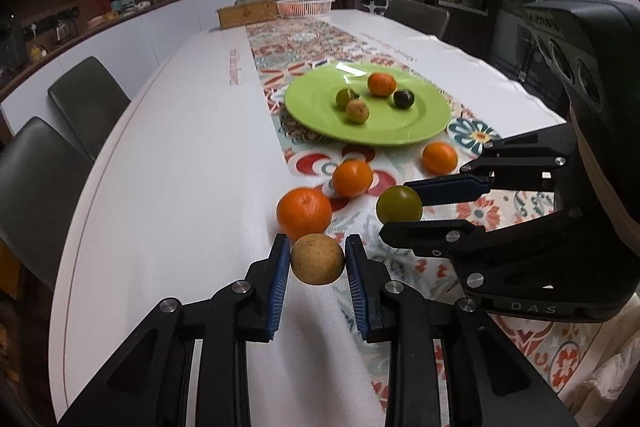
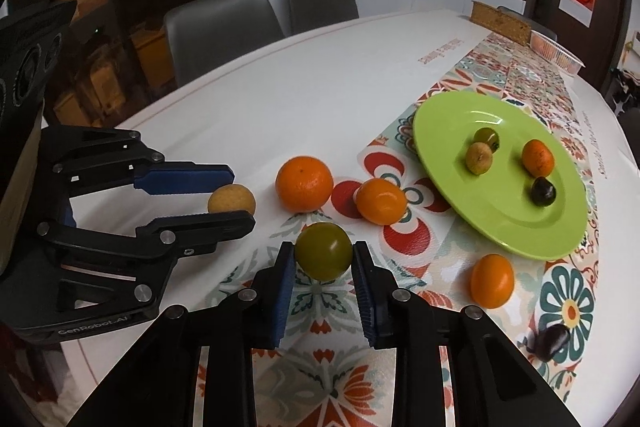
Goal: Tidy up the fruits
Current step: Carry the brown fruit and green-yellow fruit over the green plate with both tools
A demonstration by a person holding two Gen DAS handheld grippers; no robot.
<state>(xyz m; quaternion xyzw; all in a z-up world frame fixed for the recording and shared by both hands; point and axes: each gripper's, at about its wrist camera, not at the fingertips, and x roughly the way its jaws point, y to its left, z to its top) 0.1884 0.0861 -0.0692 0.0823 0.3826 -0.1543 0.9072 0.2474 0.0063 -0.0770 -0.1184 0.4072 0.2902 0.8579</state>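
Observation:
My left gripper [image 1: 317, 251] is shut on a tan round fruit [image 1: 317, 259], which also shows in the right wrist view [image 2: 232, 199]. My right gripper [image 2: 324, 255] is shut on a green round fruit [image 2: 324, 251], seen from the left wrist too [image 1: 399, 205]. A lime green plate [image 1: 320, 115] [image 2: 448, 155] holds two small greenish fruits, an orange and a dark fruit. Three oranges [image 1: 304, 213] [image 1: 352, 178] [image 1: 439, 158] lie on the patterned runner in front of the plate. A dark purple fruit [image 2: 554, 341] lies at the near right.
A white basket [image 1: 305, 6] and a brown box [image 1: 247, 14] stand at the table's far end. Grey chairs [image 1: 88, 99] line the left side. The table edge [image 1: 68, 267] curves close on the left.

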